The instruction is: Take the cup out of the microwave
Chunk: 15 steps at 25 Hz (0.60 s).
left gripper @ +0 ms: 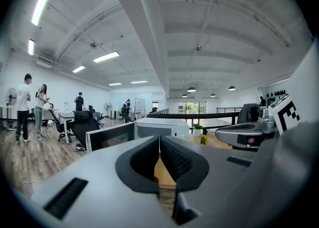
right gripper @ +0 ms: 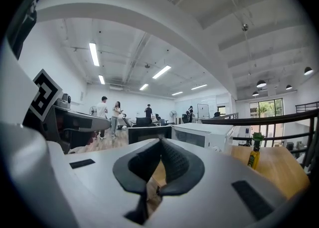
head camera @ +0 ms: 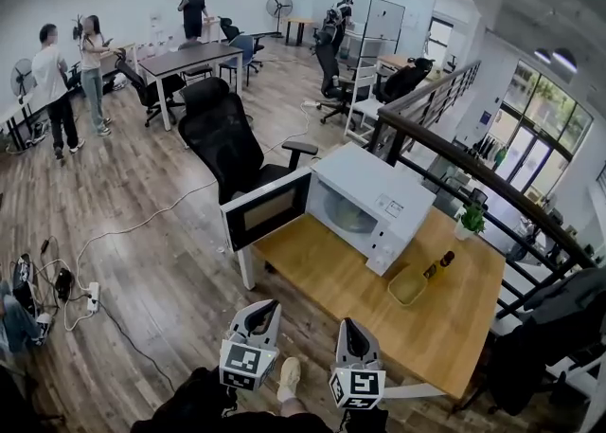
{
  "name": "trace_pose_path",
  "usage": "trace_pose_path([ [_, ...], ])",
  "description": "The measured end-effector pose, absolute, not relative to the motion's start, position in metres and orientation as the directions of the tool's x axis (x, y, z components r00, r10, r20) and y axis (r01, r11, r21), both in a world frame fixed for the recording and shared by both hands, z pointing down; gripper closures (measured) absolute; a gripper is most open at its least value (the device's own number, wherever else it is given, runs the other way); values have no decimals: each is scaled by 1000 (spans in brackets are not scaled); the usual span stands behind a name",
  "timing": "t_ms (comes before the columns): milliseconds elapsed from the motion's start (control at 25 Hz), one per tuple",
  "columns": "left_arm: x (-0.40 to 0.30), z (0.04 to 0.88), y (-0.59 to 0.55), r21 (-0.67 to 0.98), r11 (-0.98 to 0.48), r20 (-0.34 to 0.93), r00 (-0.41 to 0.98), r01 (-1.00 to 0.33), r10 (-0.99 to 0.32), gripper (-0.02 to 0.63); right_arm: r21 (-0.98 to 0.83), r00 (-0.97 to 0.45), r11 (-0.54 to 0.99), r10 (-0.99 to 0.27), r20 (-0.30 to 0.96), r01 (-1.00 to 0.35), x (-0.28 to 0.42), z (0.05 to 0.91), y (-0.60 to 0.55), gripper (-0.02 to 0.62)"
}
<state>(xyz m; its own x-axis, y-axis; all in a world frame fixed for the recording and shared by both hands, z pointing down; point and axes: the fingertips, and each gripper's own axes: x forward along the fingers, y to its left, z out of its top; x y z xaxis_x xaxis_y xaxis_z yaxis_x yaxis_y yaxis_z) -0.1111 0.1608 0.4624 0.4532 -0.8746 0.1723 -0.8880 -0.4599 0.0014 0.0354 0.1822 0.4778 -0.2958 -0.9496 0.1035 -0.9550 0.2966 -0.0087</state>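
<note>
1. Left gripper (head camera: 266, 309) is closest, down at 6 o'clock in the head view. Its jaws are pressed together with nothing between them.
2. Right gripper (head camera: 352, 327) is just at its 3 o'clock, same deal: jaws closed and empty.
3. Wooden table (head camera: 445, 322) spreads out ahead of both tips.
4. Microwave (head camera: 374, 196) sits on it at 12 o'clock from the grippers, with its door (head camera: 268, 210) swung wide open toward 10 o'clock.
5. Cup: only a pale round shape (head camera: 348, 218) shows inside the microwave, and I can't tell if that's it.
6. Bottle (head camera: 438, 264) and a small tub (head camera: 408, 285) sit at the microwave's 4 o'clock, and a potted plant (head camera: 471, 223) at its 3.
7. Black office chair (head camera: 222, 137) stands on the floor at the microwave's 10 o'clock.
</note>
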Motion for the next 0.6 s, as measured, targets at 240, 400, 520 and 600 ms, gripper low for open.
trace_pose_path([
  [240, -99, 457, 82, -19, -460, 173, 450, -888, -876, 578, -21, -315, 315, -944, 93, -949, 43, 477, 100, 580],
  [400, -89, 457, 30, -19, -461, 182, 451, -887, -874, 578, -45, -317, 314, -943, 104, -948, 49, 476, 47, 580],
  [520, -81, 461, -3, -18, -465, 193, 453, -885, -870, 578, -25, -320, 320, -940, 119, -947, 56, 480, 13, 580],
  [600, -77, 462, -22, -16, -463, 198, 451, -886, -871, 578, -38, -323, 321, -939, 120, -946, 59, 482, -6, 580],
])
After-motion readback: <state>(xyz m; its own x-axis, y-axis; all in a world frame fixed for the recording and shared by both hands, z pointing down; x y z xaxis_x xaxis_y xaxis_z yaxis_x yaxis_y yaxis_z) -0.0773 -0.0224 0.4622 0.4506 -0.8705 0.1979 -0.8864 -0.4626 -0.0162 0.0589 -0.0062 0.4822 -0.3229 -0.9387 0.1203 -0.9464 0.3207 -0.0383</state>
